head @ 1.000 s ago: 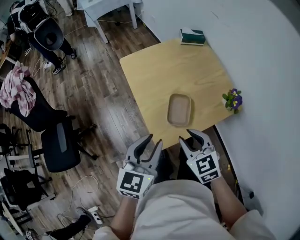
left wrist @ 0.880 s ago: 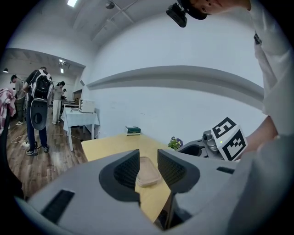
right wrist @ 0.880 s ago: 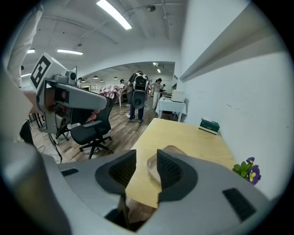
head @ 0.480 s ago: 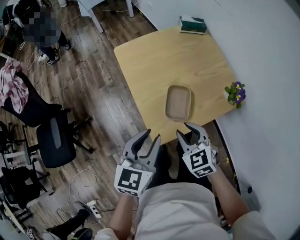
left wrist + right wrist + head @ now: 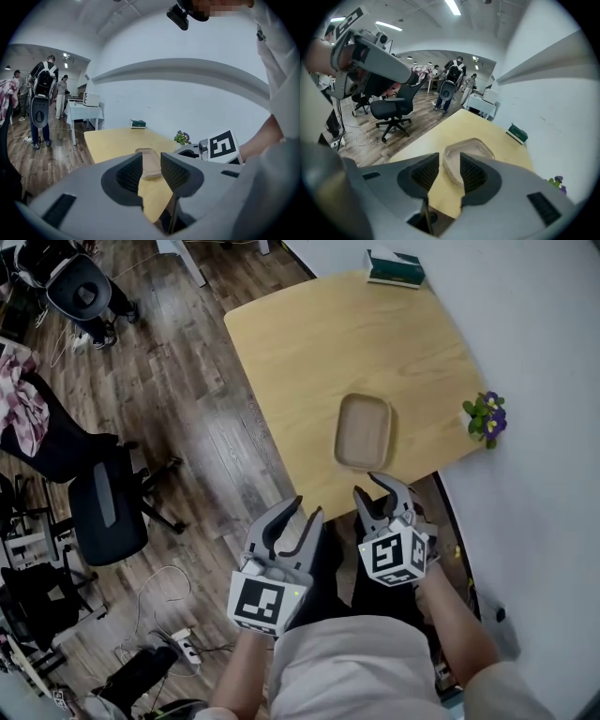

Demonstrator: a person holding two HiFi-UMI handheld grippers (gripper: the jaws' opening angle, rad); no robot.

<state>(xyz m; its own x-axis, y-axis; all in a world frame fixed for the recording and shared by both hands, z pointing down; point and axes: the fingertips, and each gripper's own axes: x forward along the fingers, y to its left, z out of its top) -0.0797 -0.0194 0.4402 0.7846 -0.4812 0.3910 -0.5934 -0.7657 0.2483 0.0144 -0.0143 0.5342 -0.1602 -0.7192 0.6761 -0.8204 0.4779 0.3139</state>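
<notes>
Head view: wooden table [image 5: 309,343] against the wall, shallow tan tray [image 5: 364,430] near its front edge.
Right gripper [image 5: 372,488] sits just short of the tray, left gripper [image 5: 307,509] off the table edge; both have jaws apart, gripping nothing.

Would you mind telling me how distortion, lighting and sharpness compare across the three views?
Head view: even light, the tray sharp, only mild curving at the edges. Left gripper view: strong fisheye, black corners, the wall ledge bowed. Right gripper view: same fisheye, ceiling strip lights blown out.
</notes>
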